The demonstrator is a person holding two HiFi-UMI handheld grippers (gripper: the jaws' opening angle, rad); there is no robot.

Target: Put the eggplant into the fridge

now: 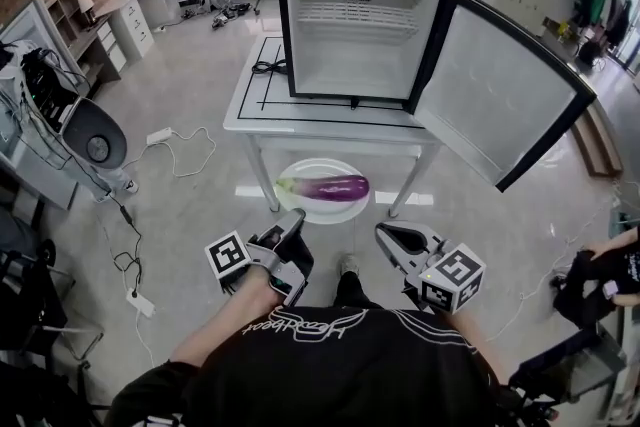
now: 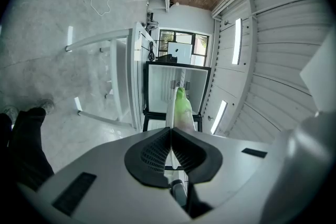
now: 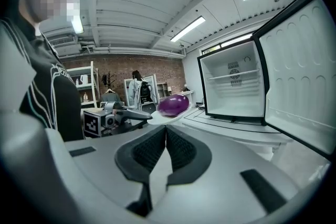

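One pinch carries everything: the left hand-held gripper (image 1: 297, 214) clamps the white plate (image 1: 330, 212) by its rim, the eggplant (image 1: 335, 186) lying loose on it, mid-frame below the open mini fridge (image 1: 350, 65). Keep it level while raising; the right hand-held gripper (image 1: 381, 230), pressed together and empty, could steady underneath.

We log purple eggplant (image 1: 338, 186), green stem end, on white plate (image 1: 335, 211). Fridge (image 1: 350, 55): white inside, black frame. Tabletop (image 1: 250, 110): white, black lines. Left claw (image 1: 296, 217), right claw (image 1: 386, 233): grey, black ribbed pads, black-and-white square markers.
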